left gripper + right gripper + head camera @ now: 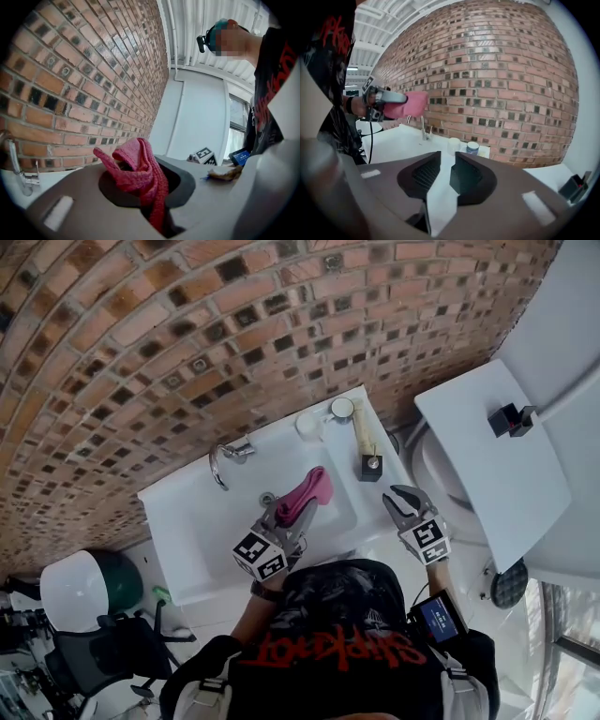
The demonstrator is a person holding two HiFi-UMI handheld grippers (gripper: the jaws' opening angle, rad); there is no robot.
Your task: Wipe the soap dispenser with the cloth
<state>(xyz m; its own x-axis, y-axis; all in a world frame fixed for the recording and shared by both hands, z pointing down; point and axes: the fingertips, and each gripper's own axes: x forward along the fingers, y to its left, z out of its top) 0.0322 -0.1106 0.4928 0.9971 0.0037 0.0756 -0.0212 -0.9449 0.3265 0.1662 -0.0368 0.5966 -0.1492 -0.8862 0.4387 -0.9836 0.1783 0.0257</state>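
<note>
Over sink (pixel 187 521) basin | cloth (pixel 307 493) is clamped by L gripper (pixel 284 521) | R gripper (pixel 403 493) is held w/ jaws slightly apart, empty, near soap dispenser (pixel 364 432) on sink's right rim | dispenser not yet touched by cloth; whole wipe judged left.

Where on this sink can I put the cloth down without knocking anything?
Bare: the sink's wide ledge left of the faucet, and the basin. Crowded: the back right corner, with cup, jar and soap dispenser.
</note>
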